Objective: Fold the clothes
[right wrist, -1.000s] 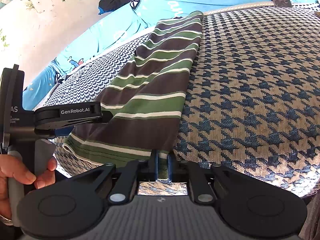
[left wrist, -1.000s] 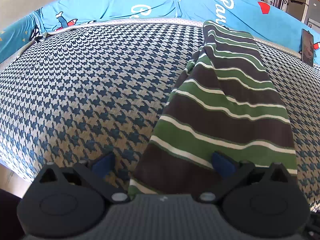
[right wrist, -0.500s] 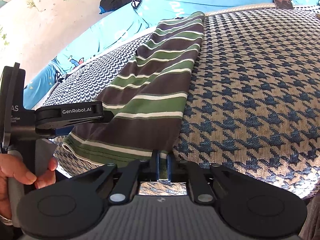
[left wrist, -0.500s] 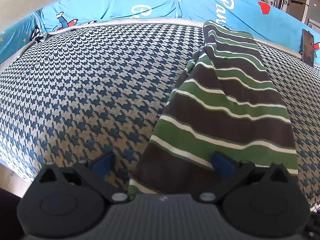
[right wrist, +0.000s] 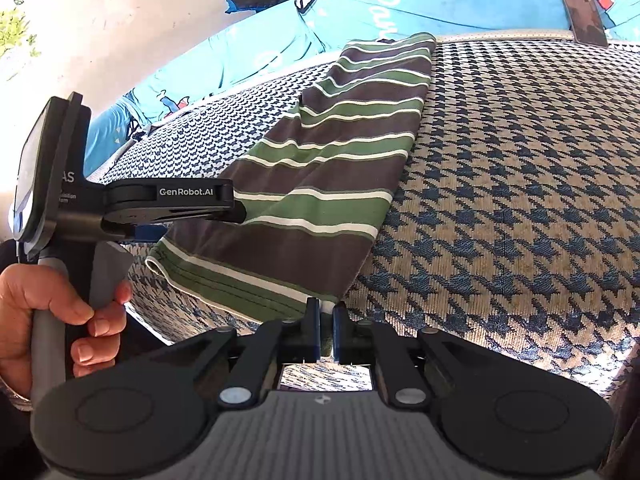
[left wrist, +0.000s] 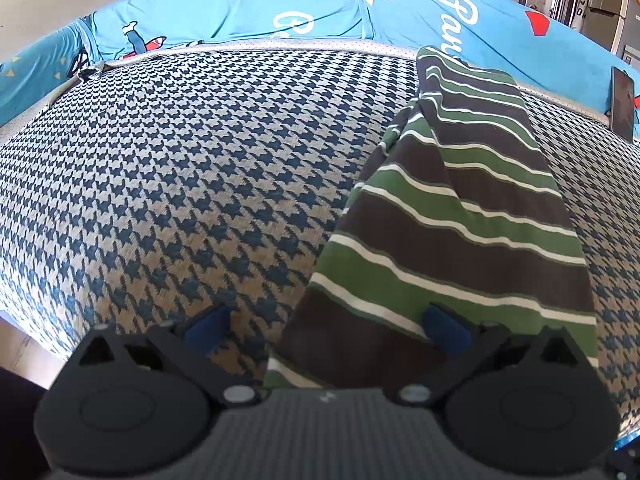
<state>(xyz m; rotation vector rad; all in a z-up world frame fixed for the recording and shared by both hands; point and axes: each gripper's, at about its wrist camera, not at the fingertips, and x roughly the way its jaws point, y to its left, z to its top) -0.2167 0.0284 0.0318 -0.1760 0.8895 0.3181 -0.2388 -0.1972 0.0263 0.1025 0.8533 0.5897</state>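
A green, brown and white striped garment (left wrist: 460, 216) lies folded into a long strip on the houndstooth cushion (left wrist: 180, 160), running from the near edge to the back. My left gripper (left wrist: 326, 326) is open, and the garment's near left corner lies between its fingers. From the right wrist view the garment (right wrist: 332, 184) shows its hem at the near edge. My right gripper (right wrist: 326, 316) is shut on the hem's near right corner. The left gripper (right wrist: 194, 224) hovers over the left edge, held by a hand (right wrist: 48, 312).
A blue printed cover (left wrist: 240, 12) drapes the backrest behind the cushion. A dark phone (left wrist: 622, 104) leans against it at the far right, also seen as the phone (right wrist: 584, 12) in the right wrist view. Houndstooth cushion (right wrist: 520, 200) spreads bare right of the garment.
The right gripper's jaws have drawn a little closer on the hem corner and its view has tilted slightly. The left gripper and the garment have not moved.
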